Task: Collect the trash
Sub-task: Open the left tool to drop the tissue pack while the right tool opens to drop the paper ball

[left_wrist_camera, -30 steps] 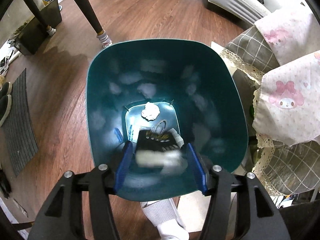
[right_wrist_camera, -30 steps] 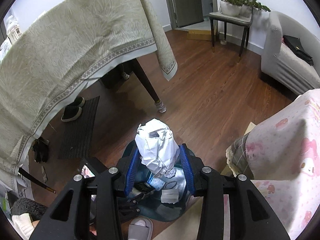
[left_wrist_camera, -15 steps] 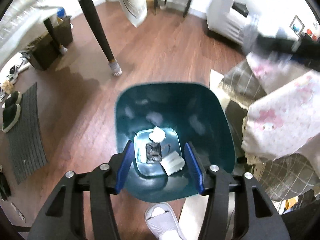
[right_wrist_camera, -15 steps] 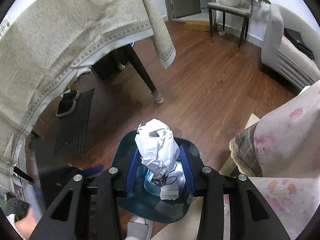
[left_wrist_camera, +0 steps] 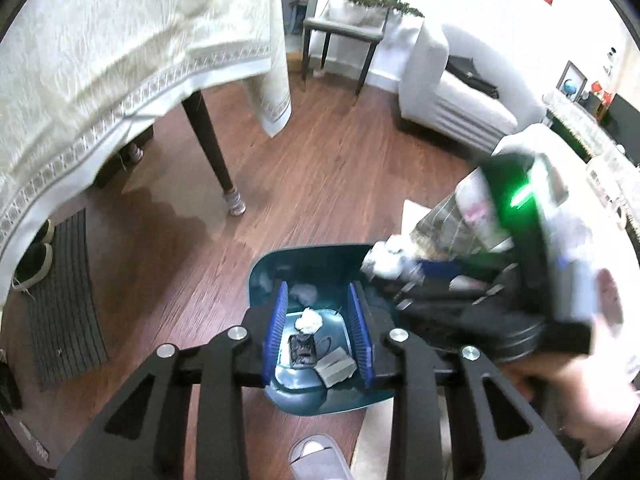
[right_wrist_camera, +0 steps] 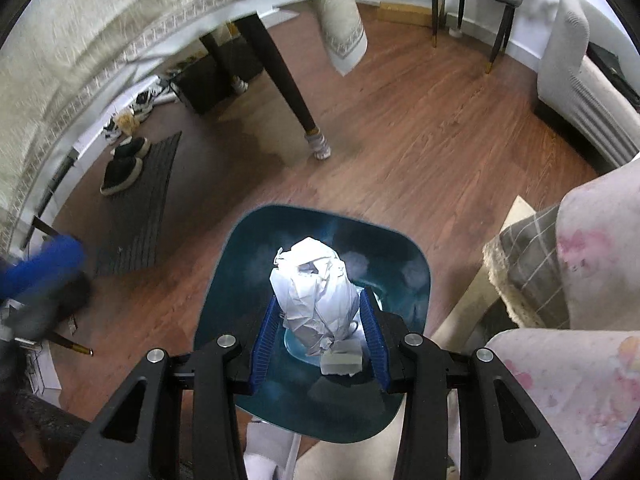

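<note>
A teal trash bin (left_wrist_camera: 260,284) stands on the wood floor; it also shows in the right wrist view (right_wrist_camera: 224,280). At its bottom lie a small white paper ball (left_wrist_camera: 308,320), a dark wrapper (left_wrist_camera: 301,350) and a pale block (left_wrist_camera: 335,368). My left gripper (left_wrist_camera: 320,332) is open and empty, held above the bin. My right gripper (right_wrist_camera: 318,346) is shut on a large crumpled white paper wad (right_wrist_camera: 316,300) and holds it over the bin's mouth. The right gripper also shows, blurred, at the right of the left wrist view (left_wrist_camera: 480,280).
A table with a cream cloth (left_wrist_camera: 120,48) and a dark leg (left_wrist_camera: 212,152) stands to the left. A dark mat (left_wrist_camera: 60,300) with shoes lies beside it. A white sofa (left_wrist_camera: 452,92), a stool (left_wrist_camera: 340,28) and pink-patterned cushions (right_wrist_camera: 592,320) are on the right.
My left gripper has risen away from the bin, which looks smaller now. My right gripper with the paper wad has come over the bin's mouth.
</note>
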The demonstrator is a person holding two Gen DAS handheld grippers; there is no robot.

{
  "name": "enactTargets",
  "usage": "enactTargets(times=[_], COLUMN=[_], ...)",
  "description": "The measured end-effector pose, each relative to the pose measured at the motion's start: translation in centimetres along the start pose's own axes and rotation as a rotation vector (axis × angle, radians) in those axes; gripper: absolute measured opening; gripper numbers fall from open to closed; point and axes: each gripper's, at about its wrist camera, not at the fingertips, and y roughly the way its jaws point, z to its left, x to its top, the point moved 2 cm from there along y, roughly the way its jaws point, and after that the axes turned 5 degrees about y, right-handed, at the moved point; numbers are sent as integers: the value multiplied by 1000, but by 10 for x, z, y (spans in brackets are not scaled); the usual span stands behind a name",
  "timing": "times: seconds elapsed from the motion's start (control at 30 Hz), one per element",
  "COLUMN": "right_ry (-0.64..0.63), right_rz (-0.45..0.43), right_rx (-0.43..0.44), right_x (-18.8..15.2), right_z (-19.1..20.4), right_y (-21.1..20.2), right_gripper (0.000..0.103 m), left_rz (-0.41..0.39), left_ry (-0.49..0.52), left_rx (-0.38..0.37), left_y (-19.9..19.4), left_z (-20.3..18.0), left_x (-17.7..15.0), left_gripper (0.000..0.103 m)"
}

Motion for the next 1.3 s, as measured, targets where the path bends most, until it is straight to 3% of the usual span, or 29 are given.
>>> enactTargets(times=[0.83, 0.93, 1.1, 1.3], right_ry=[-81, -79, -76, -82], right_rz=[265, 279, 263, 157], right_rx=[-91, -104, -83, -48], right_x=[-53, -58, -57, -44], right_z=[6, 2, -4, -1], right_y=[105, 108, 99, 63], right_gripper=[43, 52, 52, 52], left_rz=[-184, -199, -219, -247], left_ry=[-36, -36, -42, -31], left_rx=[-20, -19, -15, 2], left_y=[-89, -97, -107, -114], left_z=[-7, -7, -9, -15], left_x=[41, 44, 50, 56], left_gripper=[33, 34, 40, 50])
